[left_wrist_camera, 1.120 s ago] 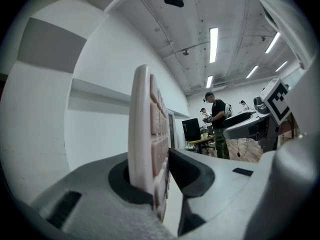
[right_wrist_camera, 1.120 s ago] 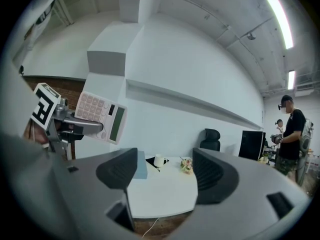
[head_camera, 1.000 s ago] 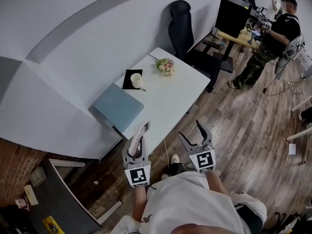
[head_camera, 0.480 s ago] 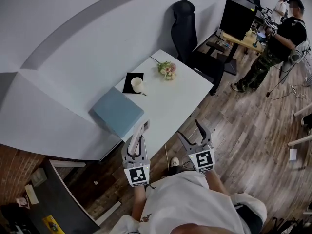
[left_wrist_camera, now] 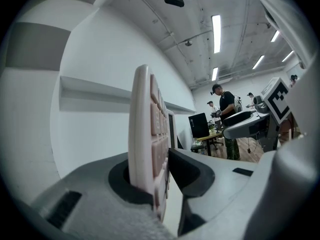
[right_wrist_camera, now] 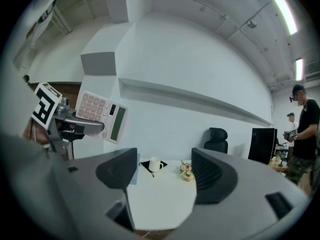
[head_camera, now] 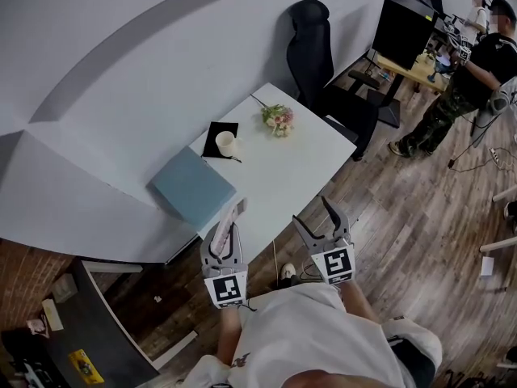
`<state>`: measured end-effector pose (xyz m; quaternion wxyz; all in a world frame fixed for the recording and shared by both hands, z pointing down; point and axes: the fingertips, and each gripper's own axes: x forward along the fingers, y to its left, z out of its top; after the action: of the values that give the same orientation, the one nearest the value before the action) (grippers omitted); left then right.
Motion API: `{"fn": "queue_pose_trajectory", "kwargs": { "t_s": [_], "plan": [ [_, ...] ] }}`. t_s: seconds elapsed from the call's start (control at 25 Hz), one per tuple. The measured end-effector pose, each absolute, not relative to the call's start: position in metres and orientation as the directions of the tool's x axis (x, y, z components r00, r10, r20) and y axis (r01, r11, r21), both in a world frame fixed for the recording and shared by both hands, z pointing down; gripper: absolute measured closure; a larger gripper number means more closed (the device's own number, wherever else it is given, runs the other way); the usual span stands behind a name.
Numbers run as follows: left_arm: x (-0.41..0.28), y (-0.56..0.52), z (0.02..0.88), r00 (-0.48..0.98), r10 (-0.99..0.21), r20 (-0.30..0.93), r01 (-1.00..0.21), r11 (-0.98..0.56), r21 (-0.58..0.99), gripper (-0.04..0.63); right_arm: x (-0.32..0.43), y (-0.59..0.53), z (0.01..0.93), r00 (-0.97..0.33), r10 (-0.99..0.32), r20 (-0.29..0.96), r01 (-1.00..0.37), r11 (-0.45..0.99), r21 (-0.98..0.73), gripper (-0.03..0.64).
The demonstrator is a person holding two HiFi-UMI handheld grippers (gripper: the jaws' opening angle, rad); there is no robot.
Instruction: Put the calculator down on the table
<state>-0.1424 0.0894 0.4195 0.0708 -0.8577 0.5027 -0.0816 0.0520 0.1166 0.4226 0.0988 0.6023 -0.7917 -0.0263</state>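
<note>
Wood-plank floor (head_camera: 420,217) under everything. White tabletop (head_camera: 307,164) lies ahead of both tools, its near corner just past their tips. Black office chair (head_camera: 311,43) stands at the tabletop's far side, well ahead of the right tool (head_camera: 313,214). A person (head_camera: 452,95) stands further off, ahead and to that tool's right. Blue-grey flat slab (head_camera: 194,186) is at the tabletop's near-left end, just ahead of the left tool (head_camera: 230,219); can't tell if it lies on the tabletop or beside it. Left tool is held about level and clenched on the calculator (head_camera: 235,210). Both pads press its lower end, and the display end sticks out past the tips. The calculator stands on edge with its keys facing the right tool, and it is up in the air, not on the tabletop. Right tool is alongside, to the right of the left tool and apart from it. Its jaws are spread with nothing between them; only bare tabletop shows through the gap. Black mat (head_camera: 216,129) is far-left on the tabletop, ahead of the left tool past the slab. Pink-and-white flowers (head_camera: 277,118) lie right of the mat, roughly straight ahead of the right tool. White cup (head_camera: 226,142) sits on the mat.
</note>
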Motion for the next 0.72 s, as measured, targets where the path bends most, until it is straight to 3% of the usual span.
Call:
{"fn": "queue_pose_trajectory", "kwargs": {
  "t_s": [0.72],
  "plan": [
    [-0.113,0.054,0.426,0.461,-0.884,0.074,-0.851,-0.464,-0.244,0.492,0.08,0.07,0.43,-0.292,-0.95,0.115,-0.94,0.307,0.151,0.28]
  ]
}}
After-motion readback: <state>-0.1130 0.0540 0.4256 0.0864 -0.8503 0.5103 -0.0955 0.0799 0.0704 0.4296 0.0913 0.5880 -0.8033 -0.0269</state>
